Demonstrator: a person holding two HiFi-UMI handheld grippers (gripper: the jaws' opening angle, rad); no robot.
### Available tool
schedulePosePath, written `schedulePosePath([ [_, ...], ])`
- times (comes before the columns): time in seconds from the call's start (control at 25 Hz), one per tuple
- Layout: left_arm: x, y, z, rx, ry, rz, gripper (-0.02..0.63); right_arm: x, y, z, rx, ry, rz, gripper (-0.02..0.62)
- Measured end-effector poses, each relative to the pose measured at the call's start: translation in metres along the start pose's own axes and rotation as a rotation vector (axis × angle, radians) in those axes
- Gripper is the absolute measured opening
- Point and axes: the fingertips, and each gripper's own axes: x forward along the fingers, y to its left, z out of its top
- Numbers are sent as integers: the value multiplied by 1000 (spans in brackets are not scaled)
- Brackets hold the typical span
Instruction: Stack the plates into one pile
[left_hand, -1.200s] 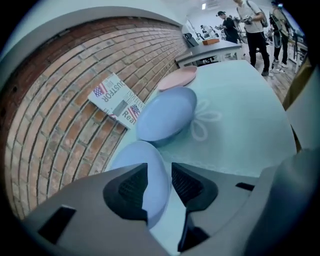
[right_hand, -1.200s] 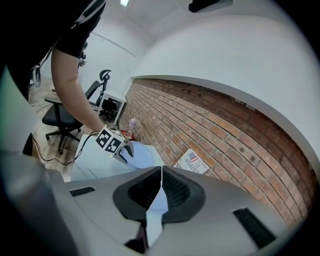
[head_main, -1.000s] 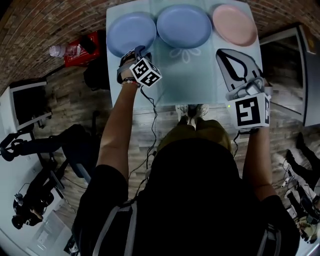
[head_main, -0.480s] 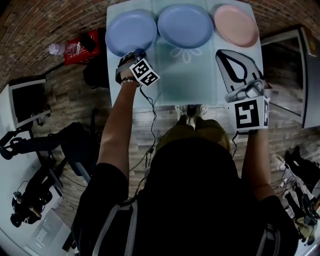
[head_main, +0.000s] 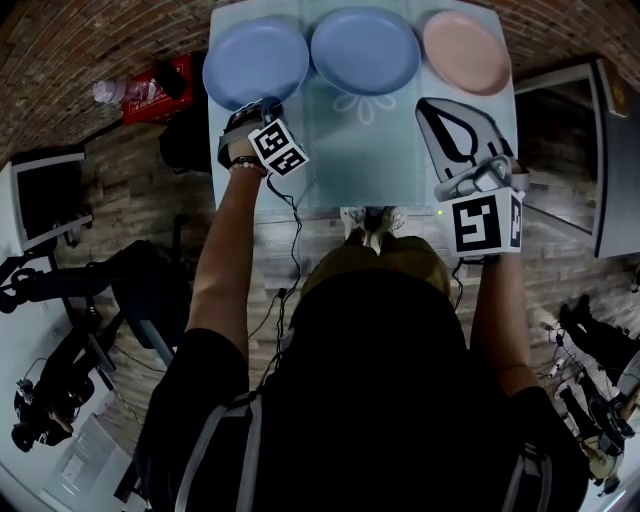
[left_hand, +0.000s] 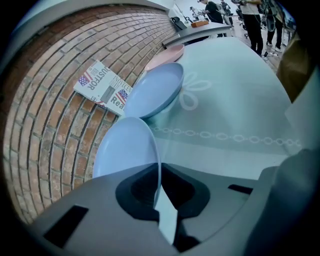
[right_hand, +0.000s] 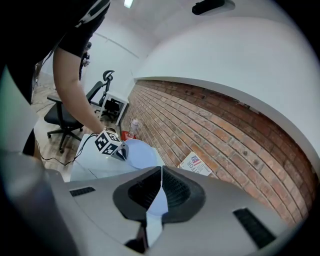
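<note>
Plates, three of them, lie in a row along the far edge of a pale blue-green desk (head_main: 370, 150) in the head view: a left blue plate (head_main: 255, 62), a middle blue plate (head_main: 365, 50) just beside it, and a pink plate (head_main: 467, 52) at the right. The left claw (head_main: 262, 106) sits at the near rim of the left blue plate, with the person's bare forearm reaching up to it. The right claw (head_main: 432, 112) hangs over the right side of the desk, near the pink plate but apart from it. A red box (head_main: 160, 90) lies on the wooden floor left of the desk.

In the left gripper view, the left claw has just been closing, and its jaws are clamped narrowly on the thin rim of the left blue plate. Beyond it come the middle blue plate and then the pink plate. A printed sheet (left_hand: 105, 90) lies against the brick wall (left_hand: 55, 115).

In the right gripper view, the right claw's jaws meet tip to tip, apparently with nothing held. Past them are the left blue plate, the left claw's marker cube (right_hand: 107, 143) and an office chair (right_hand: 65, 112).
</note>
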Motion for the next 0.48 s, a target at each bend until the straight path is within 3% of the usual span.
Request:
schedulePosePath([
  [0.2, -41, 24, 9, -42, -48, 62, 32, -2, 1, 9, -4, -24, -6, 35],
  [0.48, -133, 58, 44, 23, -142, 188, 32, -10, 0, 32, -19, -77, -29, 35],
])
